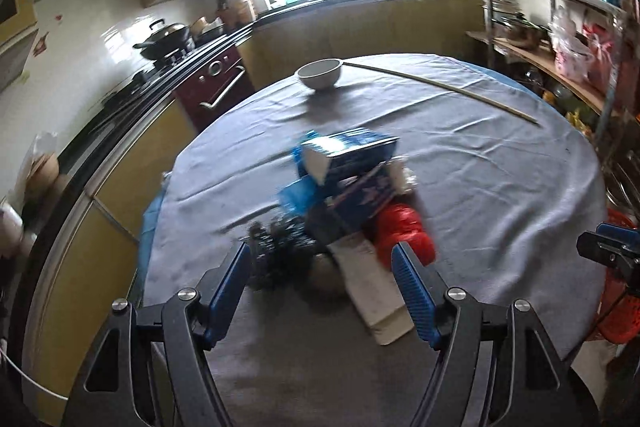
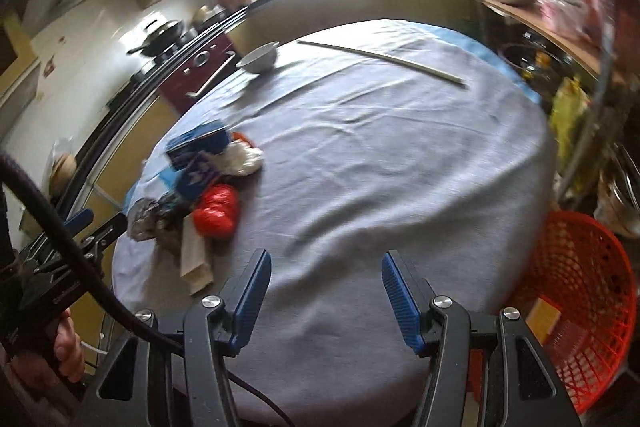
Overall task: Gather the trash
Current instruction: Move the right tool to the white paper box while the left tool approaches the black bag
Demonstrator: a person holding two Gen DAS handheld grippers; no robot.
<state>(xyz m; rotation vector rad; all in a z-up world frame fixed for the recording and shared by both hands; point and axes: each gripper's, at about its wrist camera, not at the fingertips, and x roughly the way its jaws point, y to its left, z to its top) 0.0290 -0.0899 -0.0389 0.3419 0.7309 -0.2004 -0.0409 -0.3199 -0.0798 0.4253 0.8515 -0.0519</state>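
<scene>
A pile of trash lies on the grey cloth: a blue carton (image 1: 352, 167) (image 2: 198, 143), a red crumpled wrapper (image 1: 404, 231) (image 2: 216, 211), a dark shiny wrapper (image 1: 280, 247) (image 2: 154, 215), a flat paper sleeve (image 1: 376, 291) (image 2: 194, 259) and a white crumpled wrapper (image 2: 244, 157). My left gripper (image 1: 322, 263) is open and empty, its fingers just short of the pile. My right gripper (image 2: 326, 269) is open and empty over bare cloth, right of the pile. A red mesh basket (image 2: 576, 307) (image 1: 618, 291) stands beside the table at the right.
A white bowl (image 1: 320, 73) (image 2: 260, 59) and a long pale stick (image 1: 440, 89) (image 2: 380, 61) lie at the table's far side. Kitchen counters, a stove with a wok (image 1: 166, 39) and shelving (image 1: 560, 67) surround the round table (image 2: 400, 155).
</scene>
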